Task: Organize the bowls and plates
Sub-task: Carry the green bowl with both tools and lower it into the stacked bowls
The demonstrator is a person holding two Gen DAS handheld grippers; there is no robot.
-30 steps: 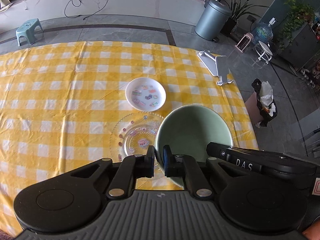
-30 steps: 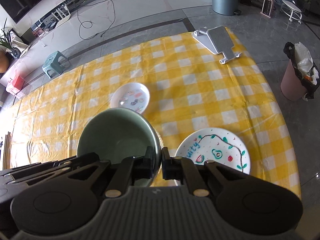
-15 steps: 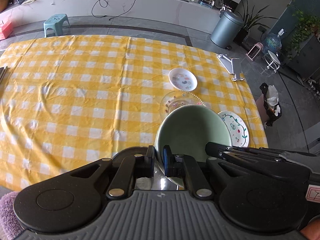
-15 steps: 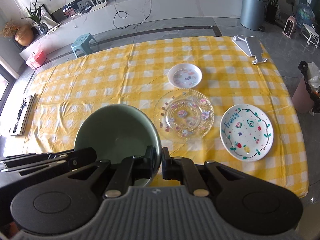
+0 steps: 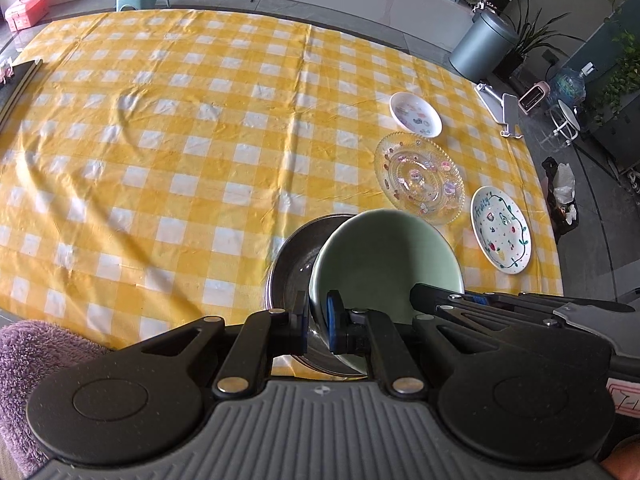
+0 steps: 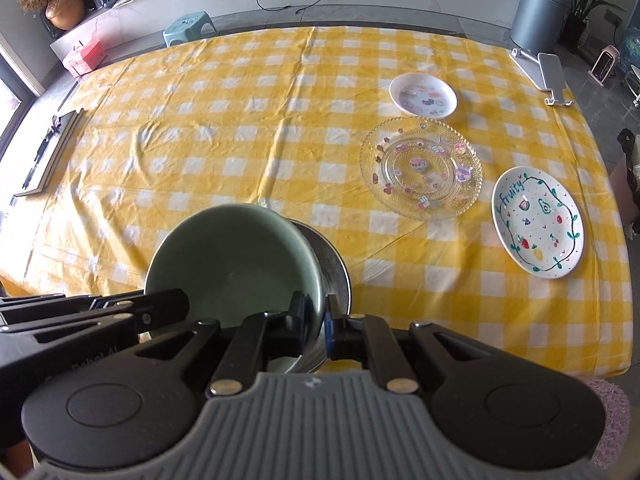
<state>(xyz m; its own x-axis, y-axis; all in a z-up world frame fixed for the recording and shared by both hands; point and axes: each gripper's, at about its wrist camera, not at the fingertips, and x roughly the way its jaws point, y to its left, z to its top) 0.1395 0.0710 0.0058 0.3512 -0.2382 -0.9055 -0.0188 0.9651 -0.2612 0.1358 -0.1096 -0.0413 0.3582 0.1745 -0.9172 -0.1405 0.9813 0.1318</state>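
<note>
Green bowl (image 5: 384,256) held by its rim on two sides, low centre of frame: left gripper (image 5: 318,320) fingers narrow, clamped on the near-left rim; right gripper (image 6: 316,320) fingers likewise pinching the opposite rim. Directly beneath, partly hidden, a steel bowl (image 5: 296,256) on the yellow-checked surface (image 5: 160,140). Right of frame, well apart: small white dish (image 6: 423,94), glass plate (image 6: 420,167), fruit-painted plate (image 6: 538,222). Step judged: nesting green bowl into steel bowl. Best done level, centred over the steel rim, lowered evenly with both grips, released only once seated.
</note>
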